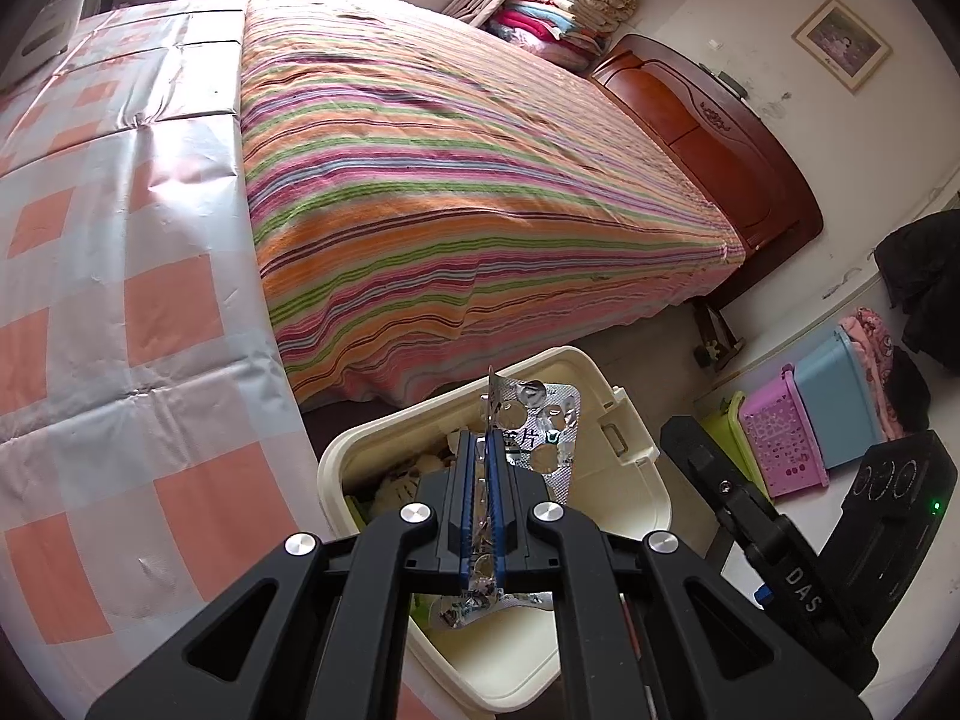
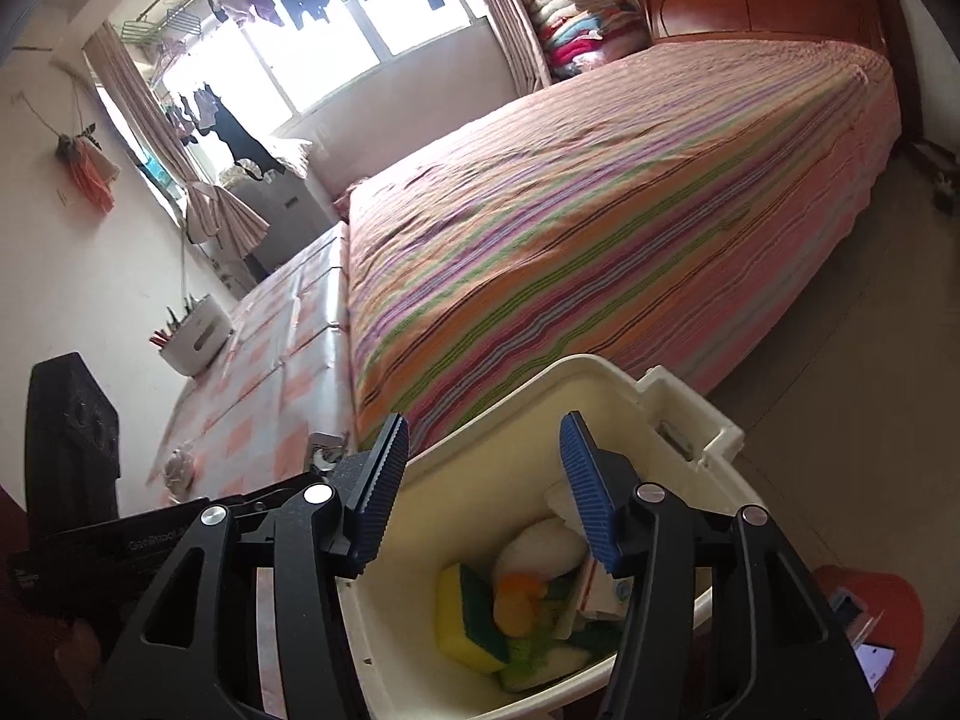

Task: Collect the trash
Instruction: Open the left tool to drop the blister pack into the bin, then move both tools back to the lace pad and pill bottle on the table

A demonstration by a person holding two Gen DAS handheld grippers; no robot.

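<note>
Left gripper (image 1: 482, 450) sits closest to the lens, blue pads (image 1: 463, 504) clamped tight on a crumpled silver blister pack (image 1: 540, 426). Foil sticks up past the fingertips and a bit hangs out below the pads. Pack is held right above the cream bin (image 1: 630, 420), over its open mouth, not touching the rim as far as I can tell.

Right gripper (image 2: 483, 468) is also above the bin (image 2: 690, 414), jaws standing about half apart, nothing between them. No earlier shot to compare against.

Bin contents, seen through the right gripper's gap: yellow-and-green sponge (image 2: 459, 618) against the near wall, orange-and-yellow piece (image 2: 516, 597) just beside it, white wad (image 2: 540, 546) behind that, a paper or card packet (image 2: 600, 591) toward the right-hand wall. Some green stuff underneath, can't tell what.

Bin stands on the floor, just beside the foot corner of the striped bed (image 1: 450, 180), with the counter edge in pink-and-silver check cloth (image 1: 120, 300) on the bin's other side. White pen caddy (image 2: 195, 342) sits on that counter, well away from the bin. Small crumpled wad (image 2: 179, 468) lies on the counter nearer the bin. Pink basket (image 1: 780, 438) and blue box (image 1: 840, 402) are on the floor beyond the bin, near the wall.
</note>
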